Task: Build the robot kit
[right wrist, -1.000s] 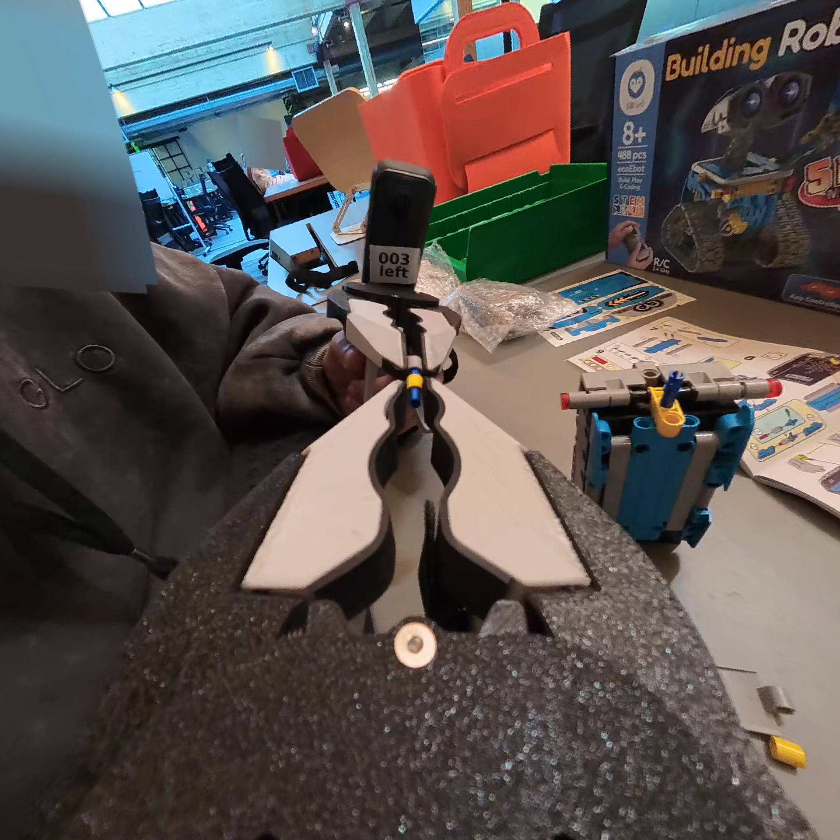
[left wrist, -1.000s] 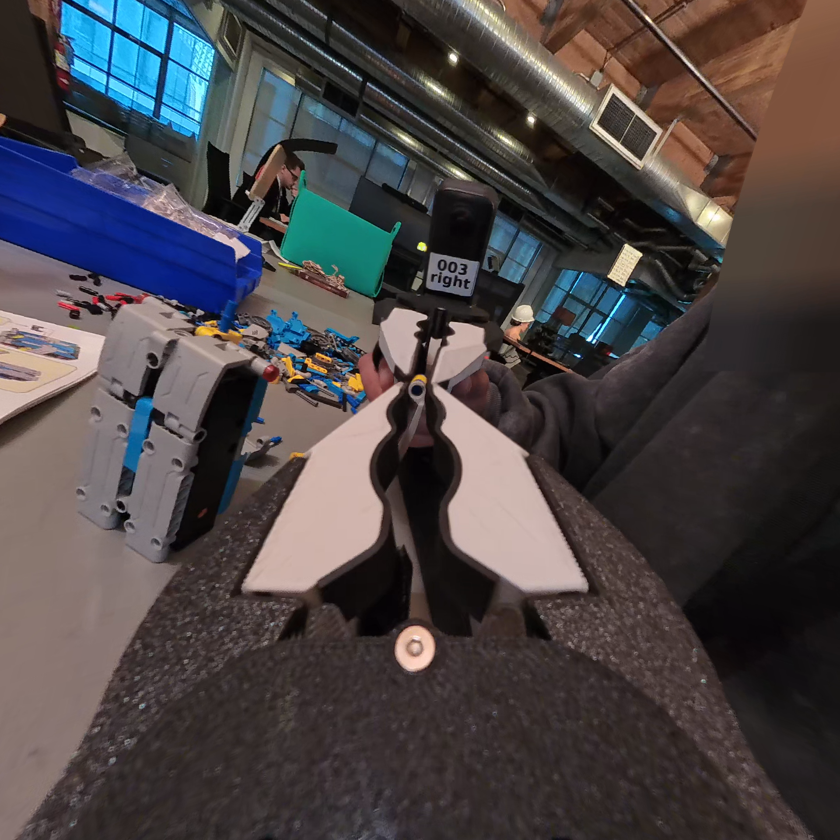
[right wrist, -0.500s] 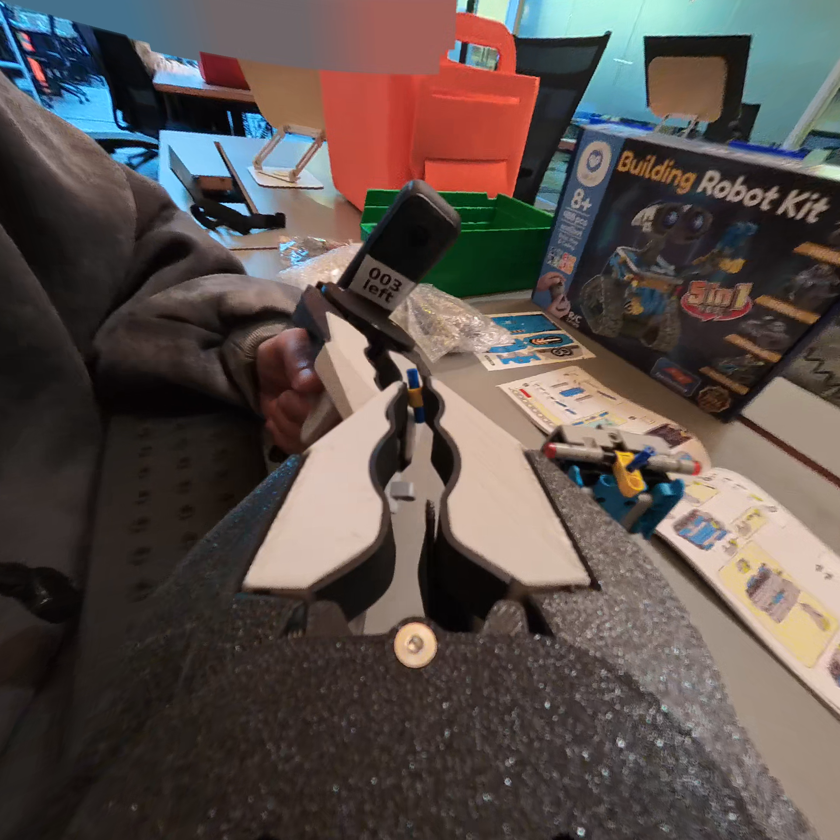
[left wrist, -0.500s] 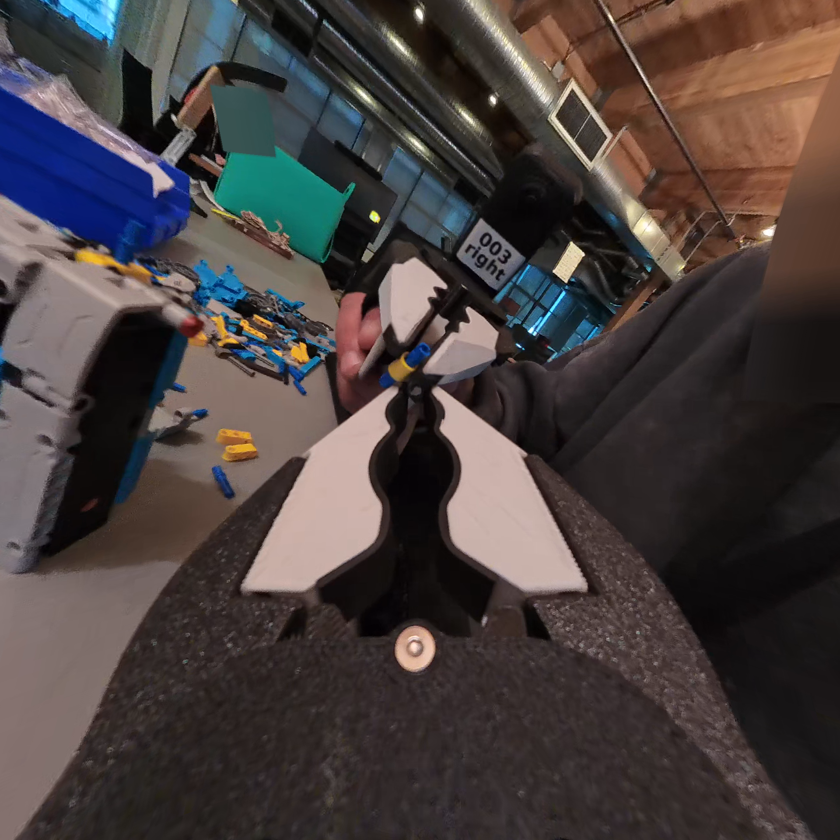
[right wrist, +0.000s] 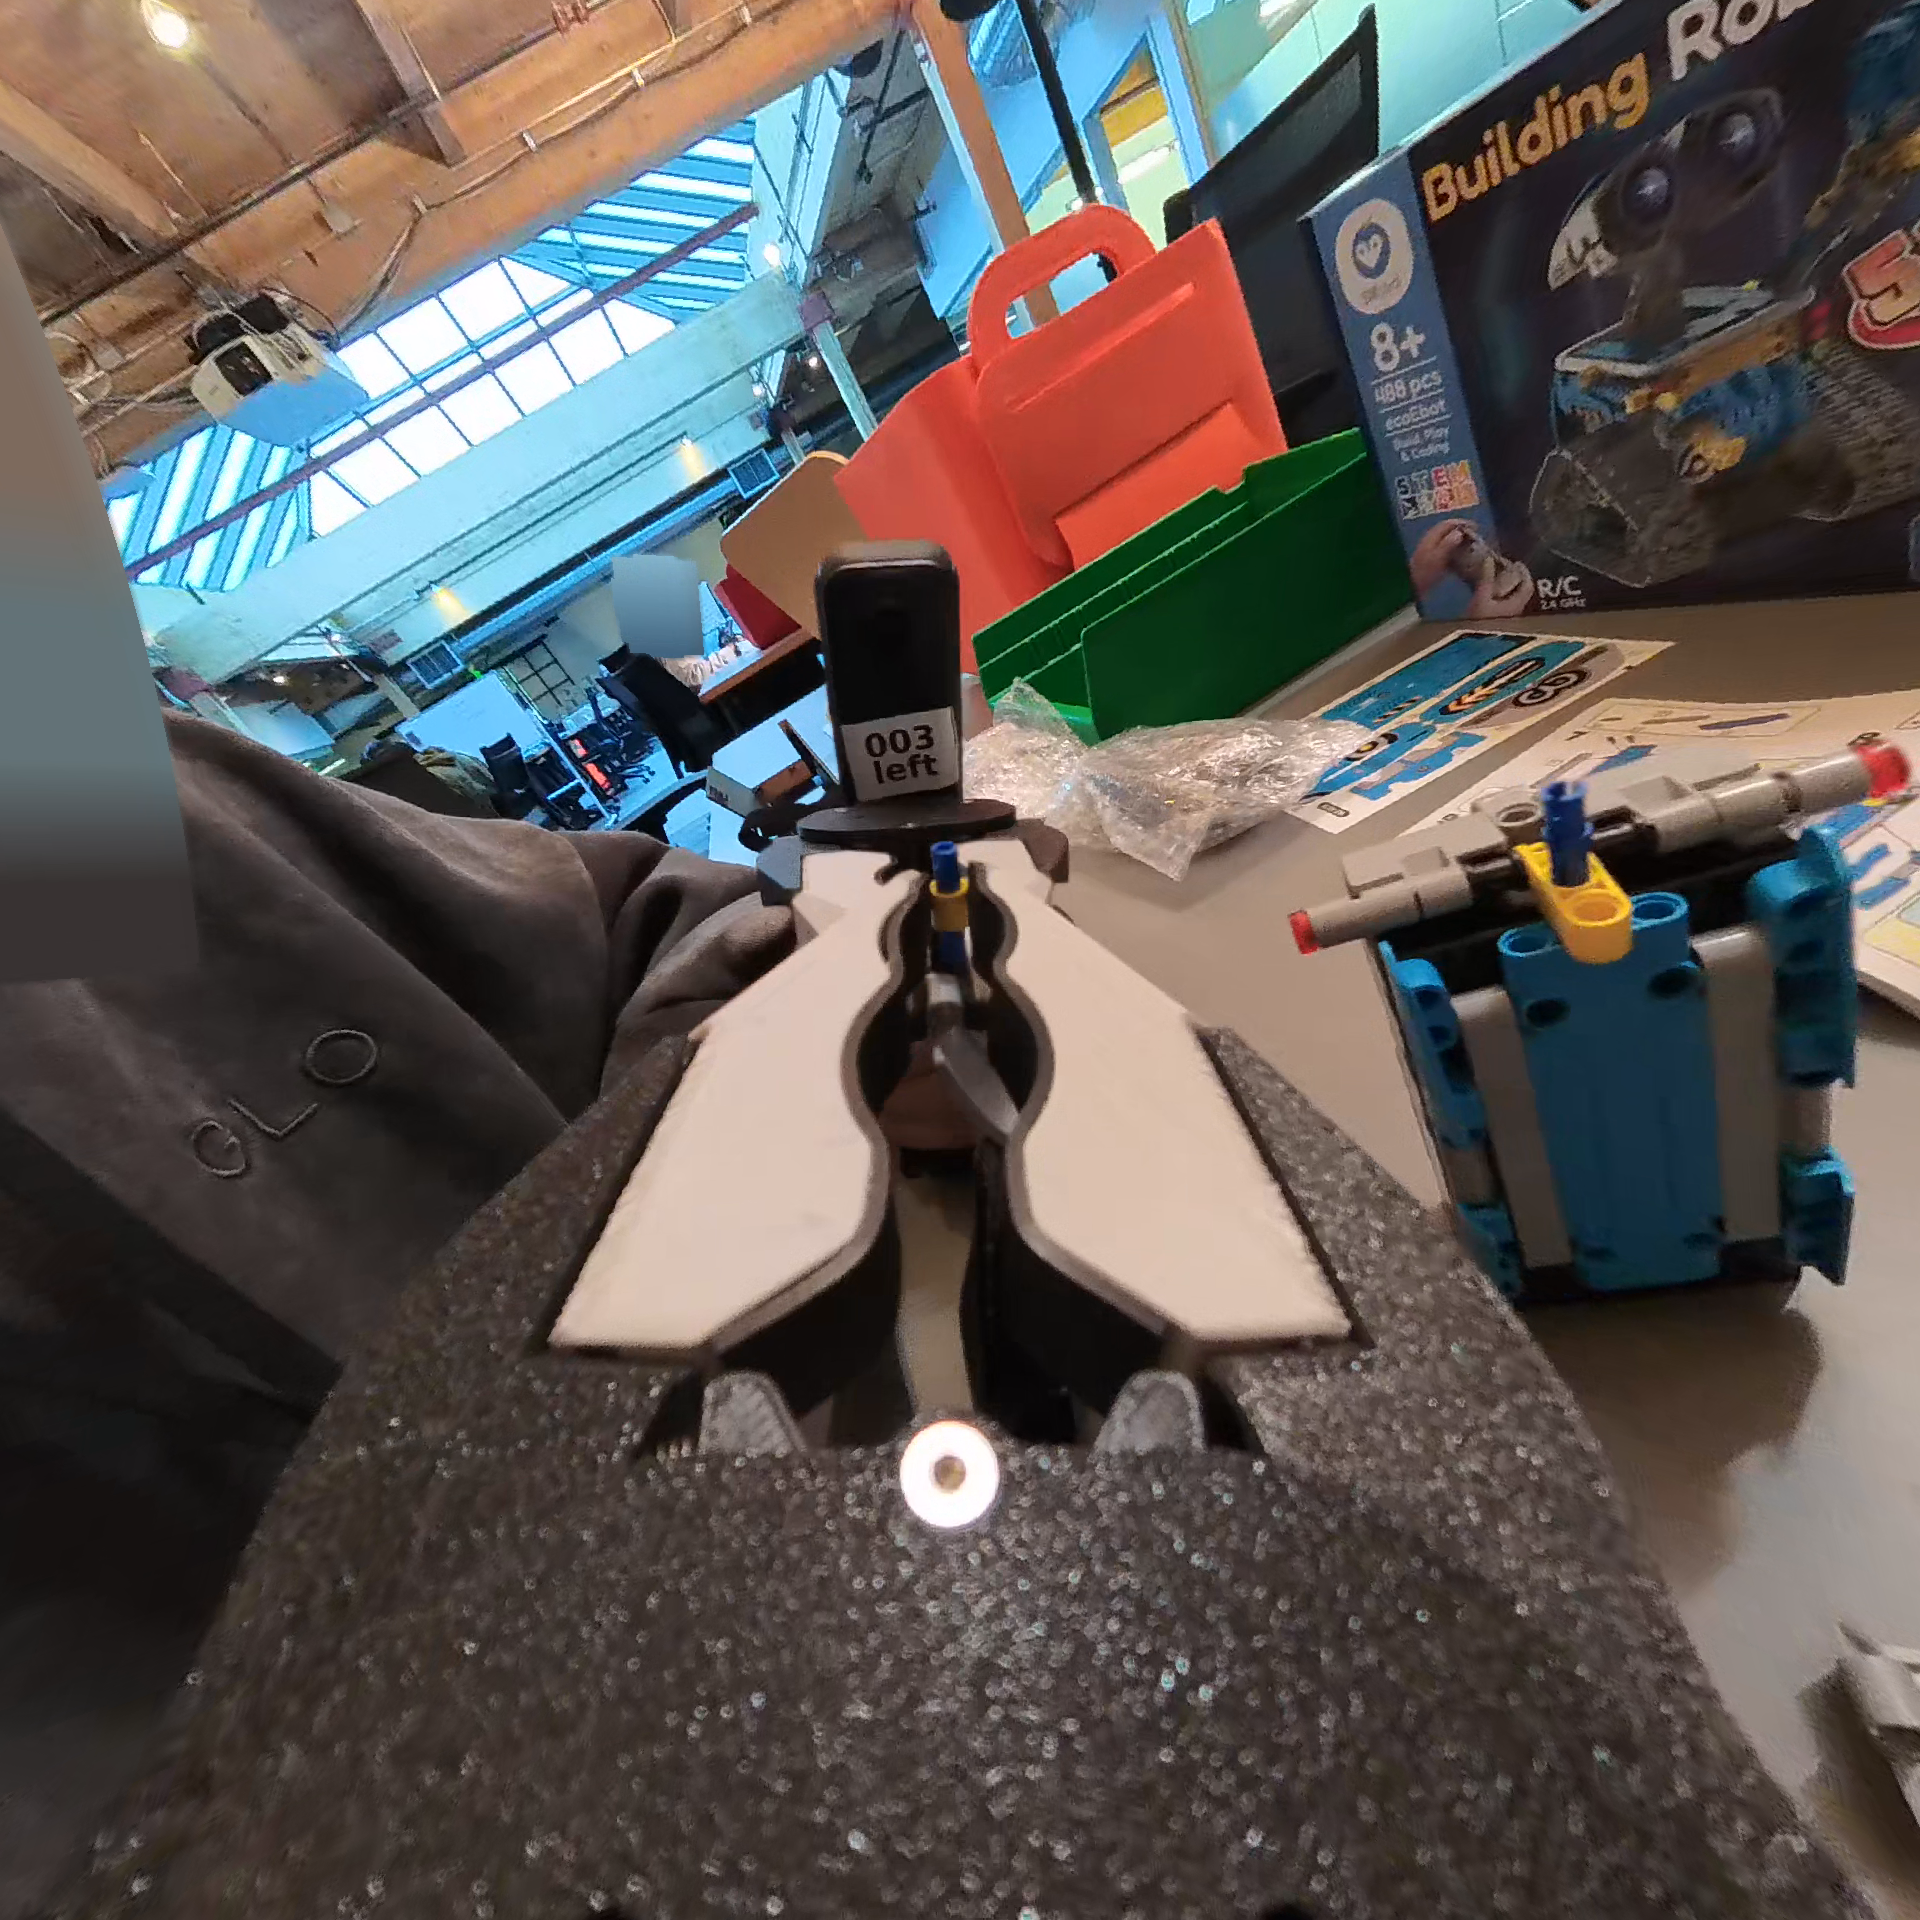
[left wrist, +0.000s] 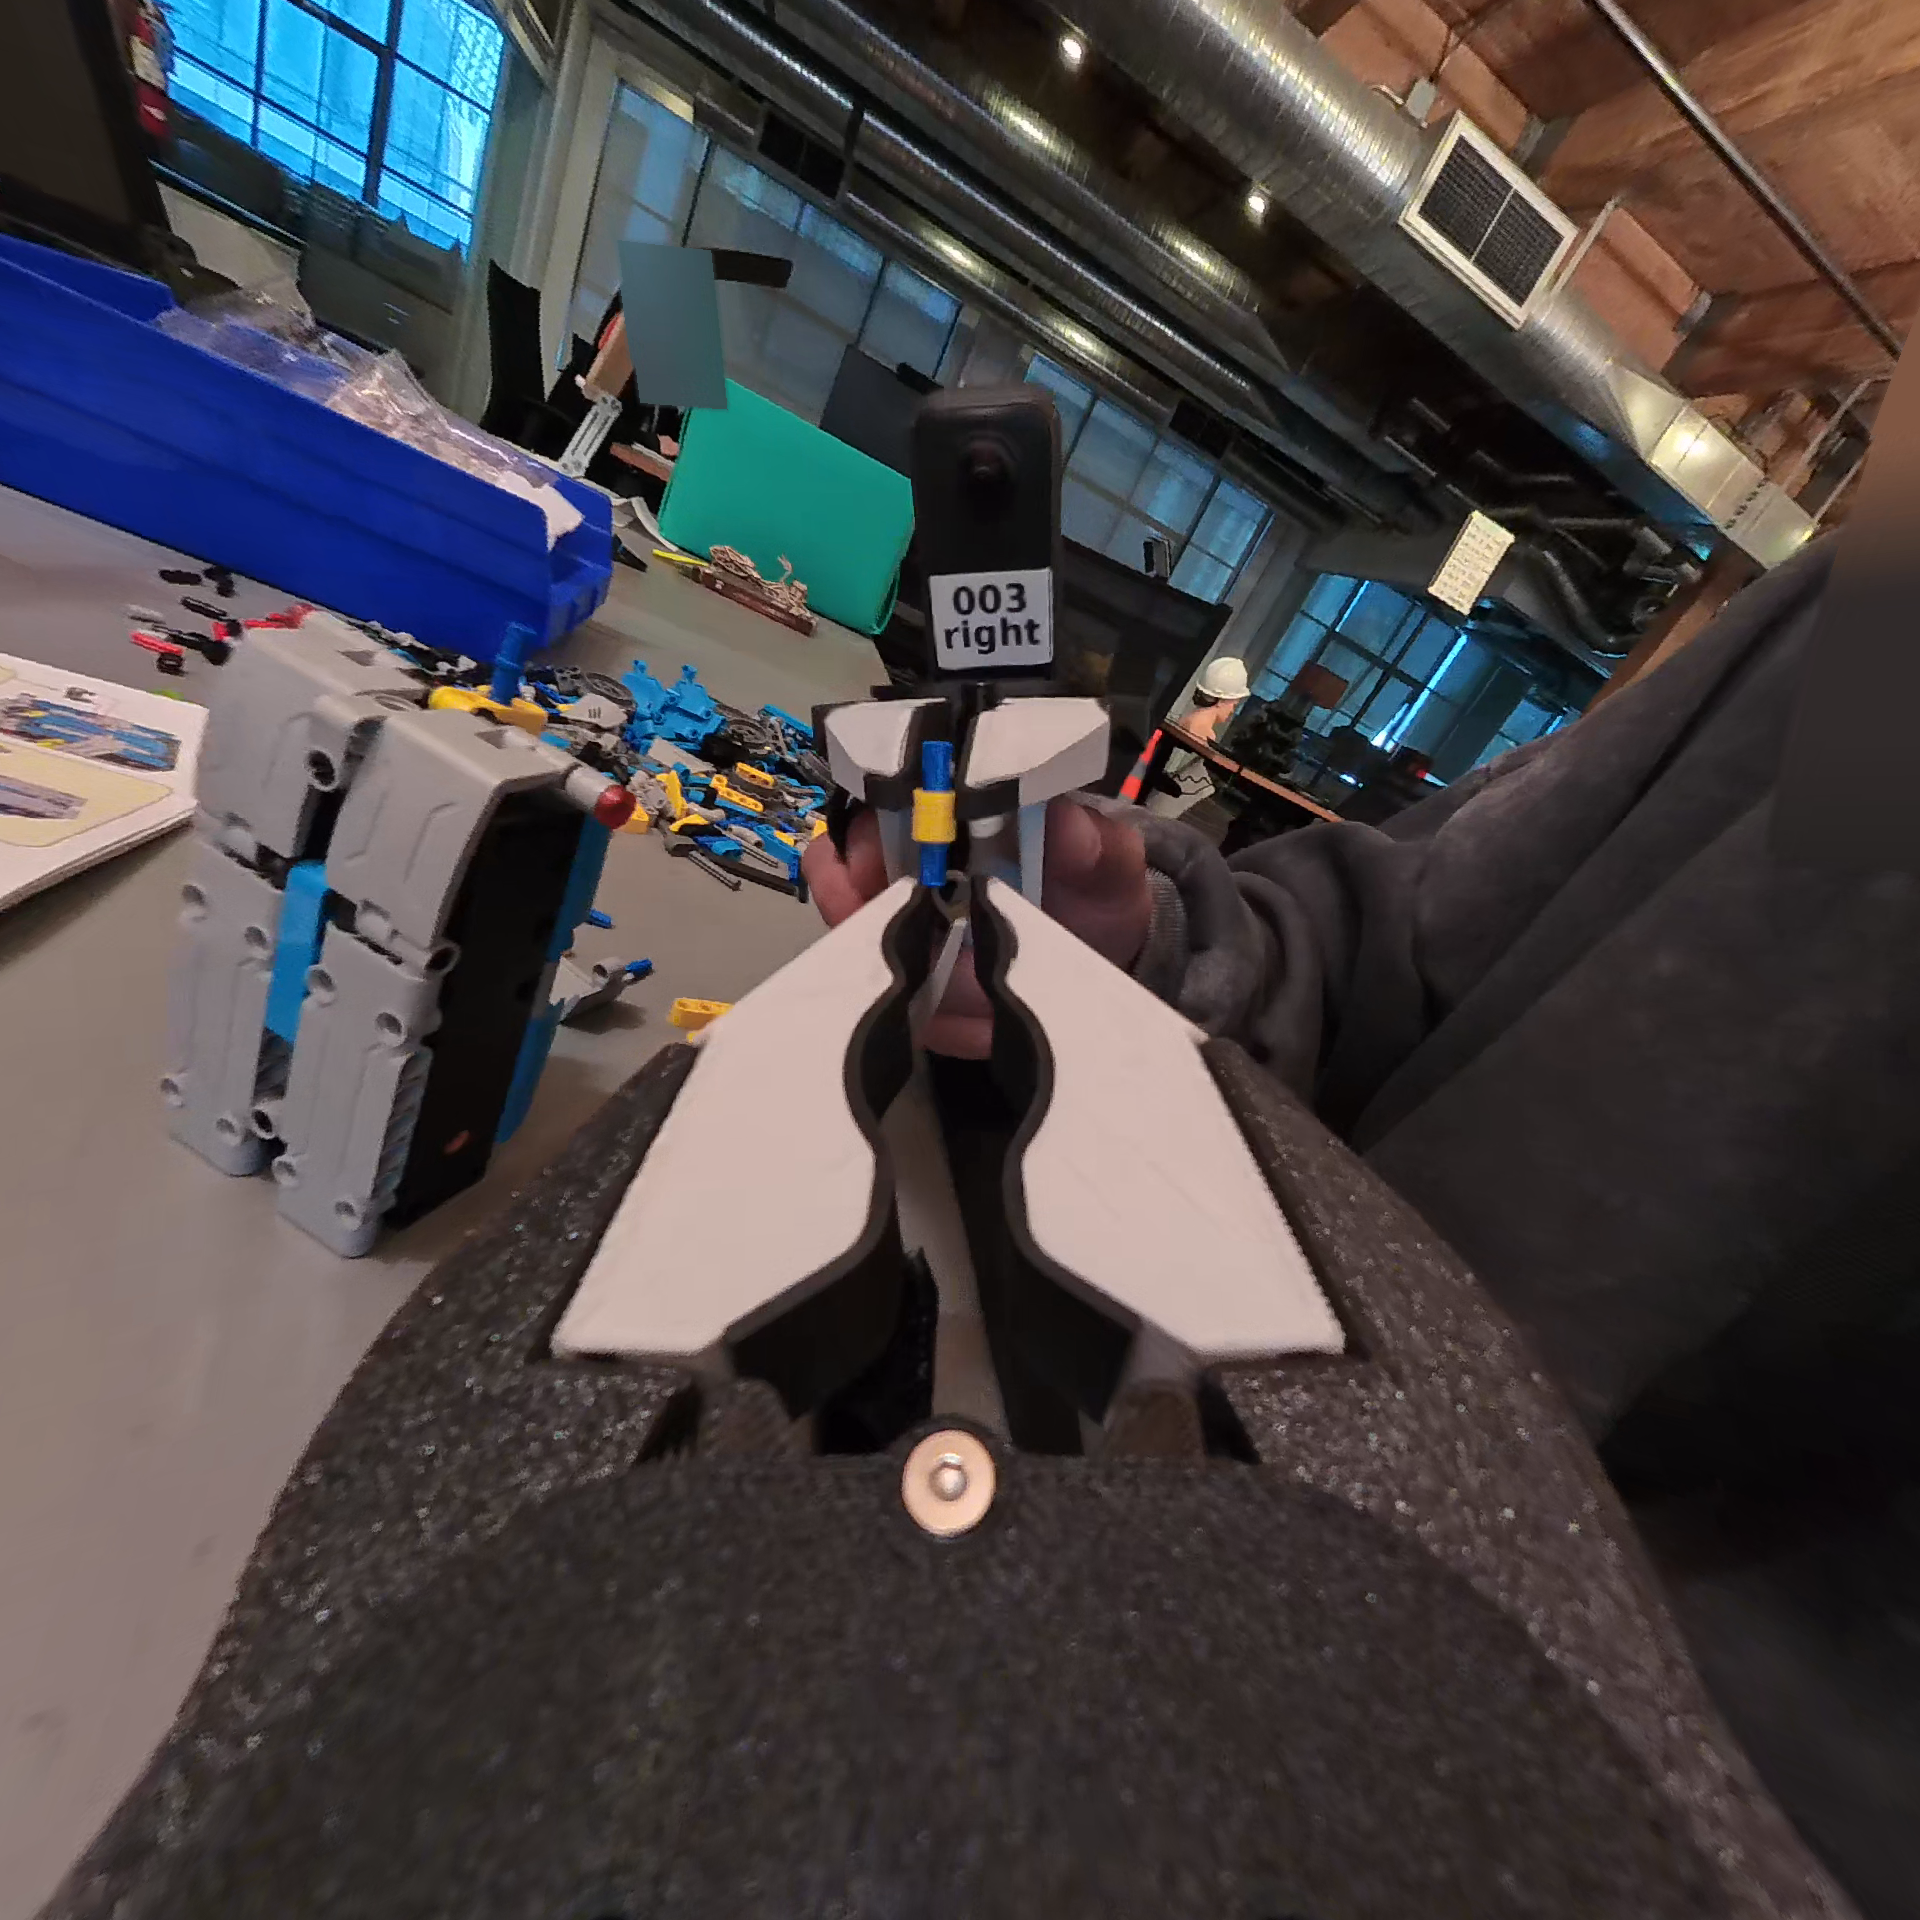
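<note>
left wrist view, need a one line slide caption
Two hand-held grippers, left and right, meet tip to tip around a small blue pin with yellow sleeve, beside a grey-and-blue brick-built block.

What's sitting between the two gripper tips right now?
A blue pin with yellow sleeve, upright, between left gripper and right gripper; both wrist views show it.

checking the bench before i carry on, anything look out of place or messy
Mostly the loose building pieces: blue, yellow and black parts lie scattered on the table behind the grey and blue model, not in the blue bin. Nothing looks broken.
</note>
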Available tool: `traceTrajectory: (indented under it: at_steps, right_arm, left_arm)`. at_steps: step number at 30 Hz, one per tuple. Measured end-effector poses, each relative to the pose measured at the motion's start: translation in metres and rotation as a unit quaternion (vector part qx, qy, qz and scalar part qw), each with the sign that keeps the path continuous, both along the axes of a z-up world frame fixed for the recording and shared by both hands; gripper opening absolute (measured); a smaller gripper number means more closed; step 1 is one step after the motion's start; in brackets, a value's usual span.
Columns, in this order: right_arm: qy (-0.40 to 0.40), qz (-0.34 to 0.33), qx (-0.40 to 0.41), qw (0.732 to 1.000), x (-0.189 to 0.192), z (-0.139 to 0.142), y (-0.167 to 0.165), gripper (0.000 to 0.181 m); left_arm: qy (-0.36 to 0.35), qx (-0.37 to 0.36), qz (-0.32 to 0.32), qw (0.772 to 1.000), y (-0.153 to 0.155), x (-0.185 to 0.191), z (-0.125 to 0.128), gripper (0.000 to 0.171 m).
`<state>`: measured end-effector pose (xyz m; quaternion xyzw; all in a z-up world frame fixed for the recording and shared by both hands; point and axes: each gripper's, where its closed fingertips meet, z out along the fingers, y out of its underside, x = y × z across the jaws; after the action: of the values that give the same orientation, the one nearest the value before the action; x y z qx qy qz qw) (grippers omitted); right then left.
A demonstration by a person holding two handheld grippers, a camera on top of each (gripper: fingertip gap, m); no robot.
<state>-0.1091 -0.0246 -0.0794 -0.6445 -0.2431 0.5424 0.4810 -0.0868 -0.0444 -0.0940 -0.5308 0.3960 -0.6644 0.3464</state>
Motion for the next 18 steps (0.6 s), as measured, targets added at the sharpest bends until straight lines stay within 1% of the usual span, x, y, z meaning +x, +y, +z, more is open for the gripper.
traceTrajectory:
  at_steps: [4, 8, 9, 10, 12, 14, 15, 18]
  right_arm:
    - [-0.006, 0.003, 0.000, 1.000, 0.005, -0.002, 0.001, 0.007]
    - [-0.021, 0.005, 0.005, 1.000, 0.004, -0.005, 0.001, 0.007]
    - [-0.027, 0.005, 0.005, 1.000, 0.004, -0.006, 0.001, 0.007]
    - [-0.032, 0.003, 0.006, 0.999, 0.006, -0.006, 0.001, 0.007]
    - [-0.042, -0.006, 0.008, 0.999, 0.012, -0.007, 0.003, 0.007]
    - [-0.049, -0.014, 0.013, 0.999, 0.015, -0.008, 0.004, 0.007]
    - [-0.052, -0.015, 0.013, 0.998, 0.013, -0.008, 0.003, 0.007]
    - [-0.066, -0.023, 0.025, 0.997, 0.010, -0.011, 0.004, 0.007]
  left_arm:
    - [-0.003, 0.001, 0.011, 1.000, 0.005, -0.004, 0.002, 0.006]
    - [0.019, 0.023, 0.011, 0.999, 0.003, -0.001, -0.005, 0.006]
    - [0.025, 0.030, 0.022, 0.999, 0.006, -0.001, -0.006, 0.006]
    - [0.032, 0.046, 0.040, 0.998, 0.011, -0.002, -0.008, 0.006]
    - [0.050, 0.113, 0.080, 0.989, 0.019, -0.005, -0.010, 0.006]
    - [0.067, 0.197, 0.116, 0.971, 0.022, -0.005, -0.012, 0.006]
    - [0.073, 0.224, 0.128, 0.963, 0.022, -0.005, -0.014, 0.006]
    - [0.080, 0.252, 0.128, 0.956, 0.016, -0.002, -0.017, 0.007]
